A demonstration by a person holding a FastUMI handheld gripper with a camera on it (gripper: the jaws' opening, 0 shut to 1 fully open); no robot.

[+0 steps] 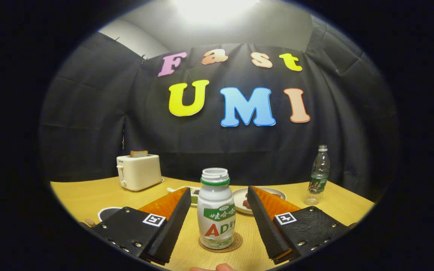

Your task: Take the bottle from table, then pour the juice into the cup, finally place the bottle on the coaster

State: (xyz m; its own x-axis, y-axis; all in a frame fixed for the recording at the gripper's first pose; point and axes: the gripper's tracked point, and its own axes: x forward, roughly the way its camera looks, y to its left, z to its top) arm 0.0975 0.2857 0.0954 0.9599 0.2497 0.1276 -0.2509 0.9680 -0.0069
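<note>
One uncapped white drink bottle point(216, 209), upright on round cork coaster point(220, 244), between gripper point(219, 195) fingers, jaws spread, not touching. Beyond: plate point(239, 197) with dark food; toaster point(138, 172) holding bread; clear water bottle point(319, 175).

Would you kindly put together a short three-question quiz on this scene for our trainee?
1. True or false: the white bottle stands upright on the round coaster.
2. The tool is: A) shut on the bottle, B) open, one finger on each side of it.
3. What sticks out of the toaster?

Key: 1 true; 2 B; 3 a slice of toast.
</note>
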